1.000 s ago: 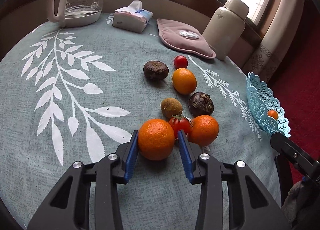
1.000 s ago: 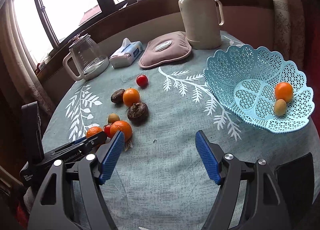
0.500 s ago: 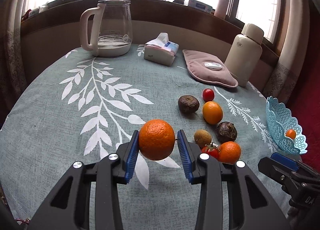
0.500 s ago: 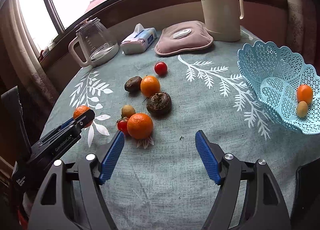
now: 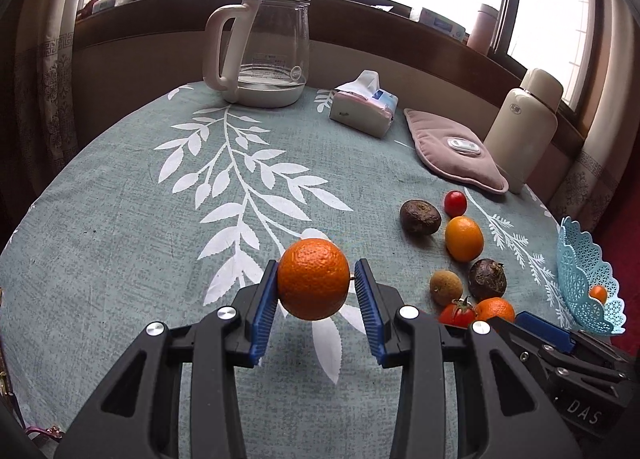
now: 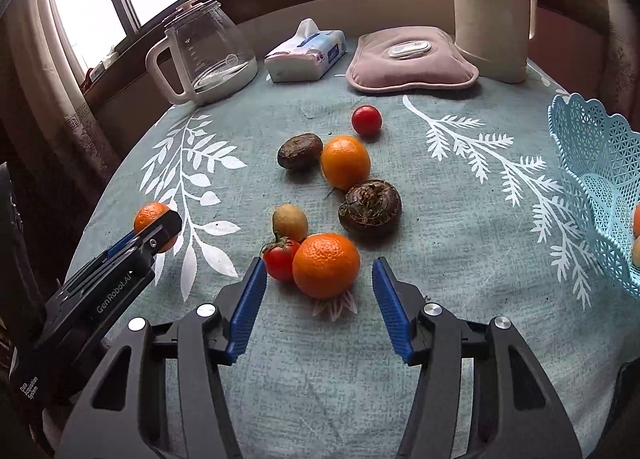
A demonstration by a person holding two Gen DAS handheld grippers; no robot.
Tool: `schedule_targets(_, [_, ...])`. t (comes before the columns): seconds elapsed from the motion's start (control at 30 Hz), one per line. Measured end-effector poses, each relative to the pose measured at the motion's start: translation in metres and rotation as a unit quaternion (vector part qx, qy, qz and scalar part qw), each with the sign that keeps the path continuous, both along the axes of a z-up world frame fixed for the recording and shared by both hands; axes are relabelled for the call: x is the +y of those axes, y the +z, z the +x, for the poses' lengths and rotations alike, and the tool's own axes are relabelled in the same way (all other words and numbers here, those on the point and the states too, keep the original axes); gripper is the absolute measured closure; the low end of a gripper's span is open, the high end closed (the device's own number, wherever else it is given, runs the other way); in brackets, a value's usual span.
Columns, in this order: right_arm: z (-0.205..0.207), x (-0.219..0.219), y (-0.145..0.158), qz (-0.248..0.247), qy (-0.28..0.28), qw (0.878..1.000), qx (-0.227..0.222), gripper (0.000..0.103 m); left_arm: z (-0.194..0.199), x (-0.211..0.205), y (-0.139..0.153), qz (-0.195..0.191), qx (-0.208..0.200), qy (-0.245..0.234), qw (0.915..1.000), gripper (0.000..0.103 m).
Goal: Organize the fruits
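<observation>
Tabletop is crowded, with the blue basket off at the far right. My left gripper has its jaws clamped on an orange held up off the cloth. Right gripper, jaws wide open and empty, should square up on the near orange; the tomato touching its left side looks likely to get pinched.
</observation>
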State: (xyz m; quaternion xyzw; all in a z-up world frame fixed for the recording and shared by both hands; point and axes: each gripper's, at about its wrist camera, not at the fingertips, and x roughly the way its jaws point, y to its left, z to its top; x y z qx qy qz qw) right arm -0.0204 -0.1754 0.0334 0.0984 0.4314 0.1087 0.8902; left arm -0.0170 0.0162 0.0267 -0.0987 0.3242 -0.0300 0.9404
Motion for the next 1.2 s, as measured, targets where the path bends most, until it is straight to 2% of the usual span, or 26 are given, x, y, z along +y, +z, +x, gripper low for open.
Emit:
schedule_targets(0.03, [0.002, 0.001, -0.001, 0.001, 0.0, 1.0, 0.002, 0.053, 0.0, 0.0, 0.0, -0.001, 0.001, 0.0, 1.0, 0.064])
schedule_targets(0.47, [0.013, 0.0, -0.007, 0.013, -0.008, 1.0, 0.005, 0.054, 0.004, 0.002, -0.004, -0.01, 0.012, -0.002, 0.9999, 0.064])
schedule_targets(0.57, [0.011, -0.001, -0.007, 0.014, -0.007, 1.0, 0.006, 0.064, 0.005, 0.001, -0.005, -0.01, 0.014, -0.006, 0.9998, 0.064])
schedule_targets(0.83, [0.005, -0.003, -0.005, 0.021, -0.013, 1.0, 0.002, 0.064, 0.005, 0.0, -0.004, -0.01, 0.012, -0.007, 0.9998, 0.064])
schedule_targets(1.2, [-0.006, -0.006, 0.016, 0.021, -0.026, 0.999, -0.026, 0.064, 0.003, -0.001, -0.002, -0.011, 0.006, -0.009, 0.9999, 0.064])
